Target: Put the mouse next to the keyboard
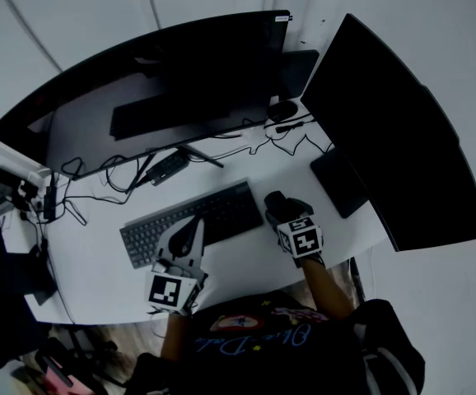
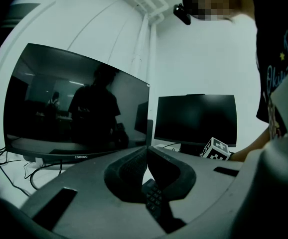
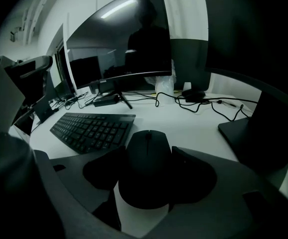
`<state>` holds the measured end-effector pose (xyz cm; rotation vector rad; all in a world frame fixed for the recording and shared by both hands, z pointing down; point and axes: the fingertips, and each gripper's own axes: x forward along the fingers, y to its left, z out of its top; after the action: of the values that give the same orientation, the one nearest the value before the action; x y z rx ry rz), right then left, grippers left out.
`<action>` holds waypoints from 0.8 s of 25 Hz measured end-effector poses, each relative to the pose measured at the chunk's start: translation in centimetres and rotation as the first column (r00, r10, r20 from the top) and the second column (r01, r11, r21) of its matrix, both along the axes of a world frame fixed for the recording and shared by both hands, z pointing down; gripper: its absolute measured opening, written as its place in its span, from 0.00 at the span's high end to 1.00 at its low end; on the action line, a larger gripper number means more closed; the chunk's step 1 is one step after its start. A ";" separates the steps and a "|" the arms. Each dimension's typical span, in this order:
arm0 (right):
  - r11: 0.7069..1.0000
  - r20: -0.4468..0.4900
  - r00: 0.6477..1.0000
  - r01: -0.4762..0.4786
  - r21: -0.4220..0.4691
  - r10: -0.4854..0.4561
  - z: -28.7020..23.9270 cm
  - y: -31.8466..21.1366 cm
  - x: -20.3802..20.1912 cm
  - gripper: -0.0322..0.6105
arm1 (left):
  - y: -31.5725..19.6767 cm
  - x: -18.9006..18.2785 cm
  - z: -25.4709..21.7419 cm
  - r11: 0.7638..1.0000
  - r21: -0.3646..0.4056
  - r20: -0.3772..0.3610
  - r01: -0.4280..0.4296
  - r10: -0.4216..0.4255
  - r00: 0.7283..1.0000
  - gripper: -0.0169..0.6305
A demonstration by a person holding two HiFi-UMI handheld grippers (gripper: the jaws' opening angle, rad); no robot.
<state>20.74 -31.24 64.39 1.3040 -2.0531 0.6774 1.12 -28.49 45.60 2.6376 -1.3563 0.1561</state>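
White desk (image 1: 90, 257) seen from above, carrying, in order of size: a wide curved black monitor (image 1: 164, 89) along the far side; a second flat black monitor (image 1: 394, 138) angled at the right; a black full-width keyboard (image 1: 221, 212) lying slantwise in front of the curved screen; and a flat dark rectangular slab (image 1: 341, 179) near the foot of the right-hand screen. Thin black cables (image 1: 279, 142) trail over the desk behind the keyboard. The left tool (image 2: 147, 158) is held over the near edge of the keyboard, its jaws brought together with the tips meeting and nothing between them; keys show below them. The right tool (image 1: 282, 212) stands just beyond the keyboard's right end, its jaws pressed against the two sides of a small black rounded computer mouse (image 3: 148, 148). The mouse lies close beside the keyboard's right edge, apart from it, with white desk showing between the two.
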 end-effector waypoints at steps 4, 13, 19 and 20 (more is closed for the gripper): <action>1.000 -0.018 1.000 -0.011 -0.012 0.011 0.7 0.2 0.1 0.53 | 0.0 0.1 0.1 1.000 0.000 0.005 -0.006 0.006 1.000 0.97; 0.999 -0.045 0.999 -0.015 -0.040 0.013 2.0 0.5 0.2 0.53 | 0.2 -0.3 -0.1 1.000 -0.004 0.005 0.003 -0.003 1.000 0.97; 0.999 -0.078 0.997 -0.013 -0.043 0.009 2.4 0.6 0.2 0.53 | 0.3 -0.5 -0.2 1.000 0.002 0.008 0.003 -0.003 1.000 0.97; 0.999 -0.082 0.997 -0.013 -0.047 0.009 2.4 0.7 0.1 0.53 | 0.4 -0.5 -0.3 1.000 0.003 0.008 0.002 -0.002 1.000 0.97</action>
<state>20.87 -30.53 66.82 1.2958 -1.9538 0.6630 0.63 -28.13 45.32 2.6405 -1.3629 0.1641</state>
